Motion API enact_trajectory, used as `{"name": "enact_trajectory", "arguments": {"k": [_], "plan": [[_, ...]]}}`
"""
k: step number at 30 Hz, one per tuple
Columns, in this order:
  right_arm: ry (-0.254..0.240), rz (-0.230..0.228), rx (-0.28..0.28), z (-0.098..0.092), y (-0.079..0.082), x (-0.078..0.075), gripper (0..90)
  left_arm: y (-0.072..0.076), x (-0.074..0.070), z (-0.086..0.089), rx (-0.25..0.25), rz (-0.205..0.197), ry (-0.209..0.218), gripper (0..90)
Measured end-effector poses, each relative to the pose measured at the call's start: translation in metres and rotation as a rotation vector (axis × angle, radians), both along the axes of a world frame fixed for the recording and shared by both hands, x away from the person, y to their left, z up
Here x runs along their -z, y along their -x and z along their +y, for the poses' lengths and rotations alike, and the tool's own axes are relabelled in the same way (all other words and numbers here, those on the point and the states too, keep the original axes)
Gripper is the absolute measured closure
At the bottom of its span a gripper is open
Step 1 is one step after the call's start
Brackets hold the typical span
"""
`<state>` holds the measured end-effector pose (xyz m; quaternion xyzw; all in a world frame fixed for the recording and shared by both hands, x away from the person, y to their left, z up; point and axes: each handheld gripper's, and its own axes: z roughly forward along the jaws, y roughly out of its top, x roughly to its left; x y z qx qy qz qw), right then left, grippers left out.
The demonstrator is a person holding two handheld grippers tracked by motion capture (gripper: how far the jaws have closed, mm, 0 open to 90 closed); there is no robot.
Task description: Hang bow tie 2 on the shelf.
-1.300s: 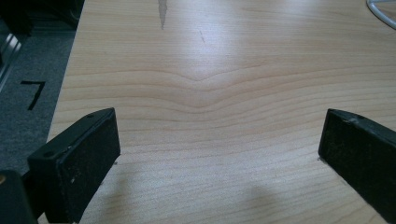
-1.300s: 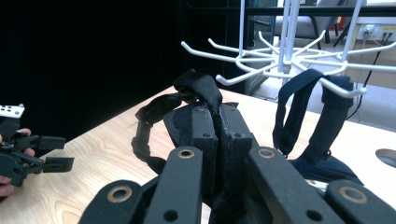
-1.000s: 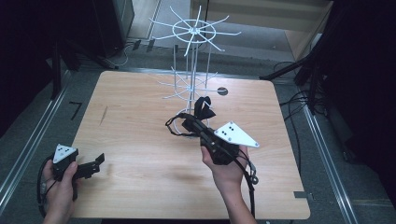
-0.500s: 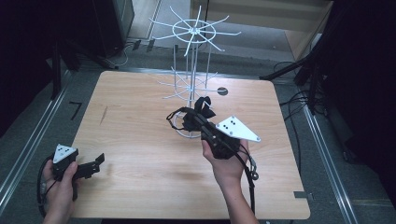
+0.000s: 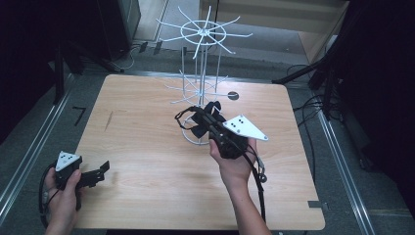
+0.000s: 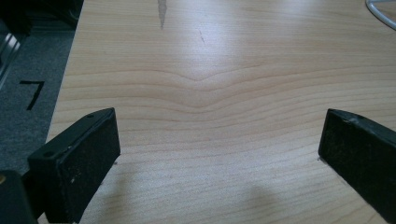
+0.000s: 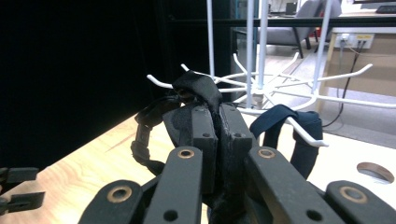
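— Since a second ago, right claw (image 5: 204,119) has edged toward the rack (image 5: 200,78) at twelve o'clock, clamped on a black strap (image 7: 198,88).
— Step?
— Hanging it, I'd say: next, loop it over a prong (image 7: 161,82). Left claw (image 5: 100,171) rests apart on the bench (image 5: 147,147) at eight o'clock.

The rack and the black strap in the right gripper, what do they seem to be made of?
The rack looks like thin metal wire with a glossy white coating: slim, stiff prongs with a sheen. The black strap looks like matte woven fabric, since it folds limply between the shut jaws of the right gripper; its exact fibre cannot be told.
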<state>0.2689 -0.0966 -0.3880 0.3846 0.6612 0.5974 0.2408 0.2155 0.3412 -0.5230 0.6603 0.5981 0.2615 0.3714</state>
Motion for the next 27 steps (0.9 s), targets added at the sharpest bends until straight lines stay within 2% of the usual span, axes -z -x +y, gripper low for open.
{"name": "enact_trajectory", "arguments": {"k": [9,12,20,27], "plan": [[0.002,0.017,0.059,0.0,-0.007,0.004,87.6,0.0,0.0,0.0,-0.003,-0.002,0.001,0.0],[0.025,0.02,0.09,0.003,-0.01,0.009,87.5,0.0,0.0,0.0,-0.002,-0.001,0.002,0.0],[0.051,0.037,0.107,0.006,-0.014,0.022,87.3,0.0,0.0,0.0,0.0,-0.001,0.002,0.0],[0.072,0.074,0.116,0.009,-0.022,0.035,86.8,0.0,0.0,0.0,-0.002,-0.001,0.0,0.0]]}}
